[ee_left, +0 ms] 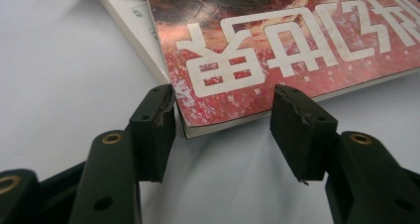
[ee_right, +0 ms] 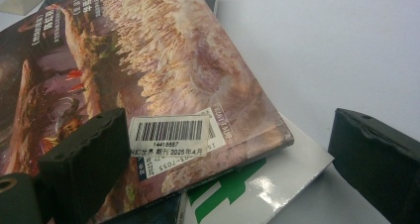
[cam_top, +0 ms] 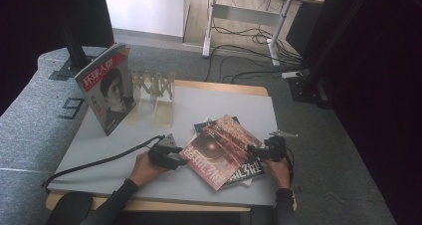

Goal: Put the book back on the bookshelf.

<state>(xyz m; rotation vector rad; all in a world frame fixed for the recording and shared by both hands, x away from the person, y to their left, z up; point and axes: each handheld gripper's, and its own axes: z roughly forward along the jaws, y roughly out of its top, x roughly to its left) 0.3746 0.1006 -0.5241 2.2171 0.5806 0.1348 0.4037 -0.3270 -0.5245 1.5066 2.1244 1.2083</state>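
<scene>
While both forearms lie low, each hand-held gripper [cam_top: 175, 159] [cam_top: 255, 150] gapes, gripping nothing, at the red magazine [cam_top: 221, 150].

Red magazine [cam_top: 219, 153] flat, askew atop stack (white characters on cover), table's near-right.

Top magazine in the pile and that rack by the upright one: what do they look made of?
Top magazine: paper with a glossy-looking printed cover; a stuck-on barcode label and a thin stack of page edges show at its corner. Rack: probably light wood, pale tan with crossed slats in a zigzag; too small in the high view to rule out plastic.
</scene>
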